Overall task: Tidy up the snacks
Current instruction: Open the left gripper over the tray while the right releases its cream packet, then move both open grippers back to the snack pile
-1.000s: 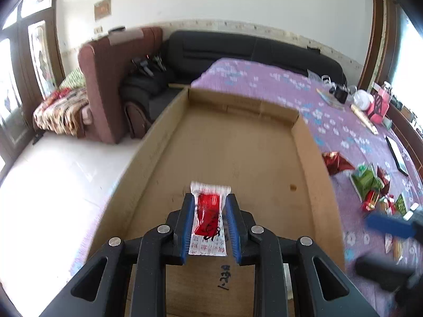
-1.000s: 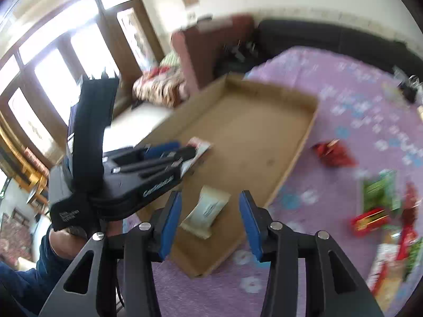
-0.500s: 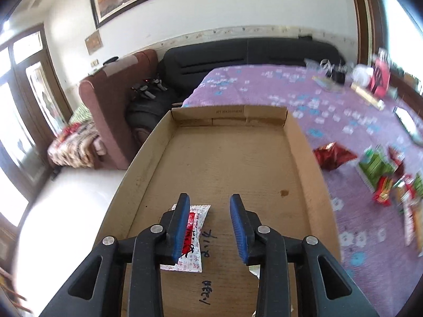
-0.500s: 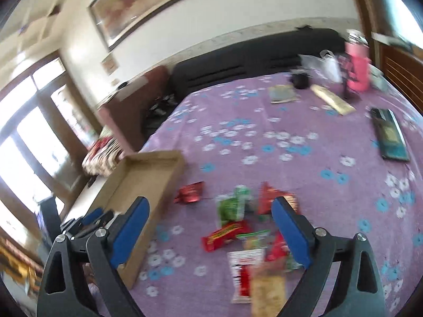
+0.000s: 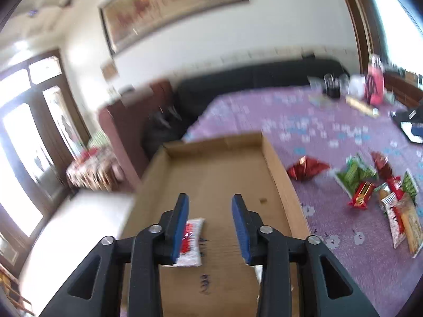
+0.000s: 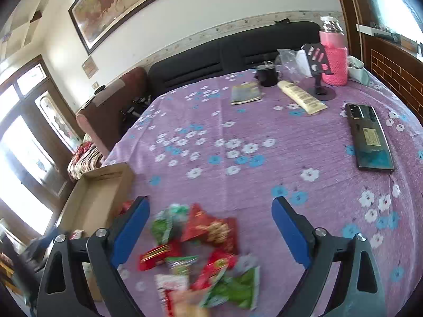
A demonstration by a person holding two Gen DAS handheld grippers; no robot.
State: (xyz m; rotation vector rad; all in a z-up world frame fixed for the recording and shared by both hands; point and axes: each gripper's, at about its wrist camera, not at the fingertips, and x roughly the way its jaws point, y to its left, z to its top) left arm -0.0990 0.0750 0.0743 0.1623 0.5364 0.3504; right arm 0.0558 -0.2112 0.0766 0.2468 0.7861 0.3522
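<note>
The left gripper (image 5: 210,224) hangs over the near end of the cardboard tray (image 5: 277,174) with its jaws opening and nothing between the blue pads; the red-and-white sachet (image 5: 191,240) lies flat on the tray floor at about seven o'clock from the gap, half hidden behind the left pad, so it reads as set down and released. The rest of the tray floor, running off toward twelve o'clock, shows bare. The right gripper (image 6: 210,233) stands spread wide and empty above the snack pile (image 6: 206,245) on the purple flowered tablecloth (image 6: 238,142): green, red and pale wrappers overlap one another between and just below its pads, blurred, so single packets are hard to tell apart. In that view the tray sits at about nine o'clock from the pile, close beside it. Farther off, toward one and two o'clock, lie a phone (image 6: 370,137), a cream tube (image 6: 301,96), a dark mug (image 6: 267,75) and a pink-sleeved bottle (image 6: 333,58), none of them part of the sorting. The step in hand looks like a handover of turns: one packet has been delivered to the tray while the other hand lines up for the next pick. That pick calls for settling on one wrapper at the edge of the heap, dropping the pads either side of it and closing without dragging its neighbours along, then carrying it toward nine o'clock into the tray
</note>
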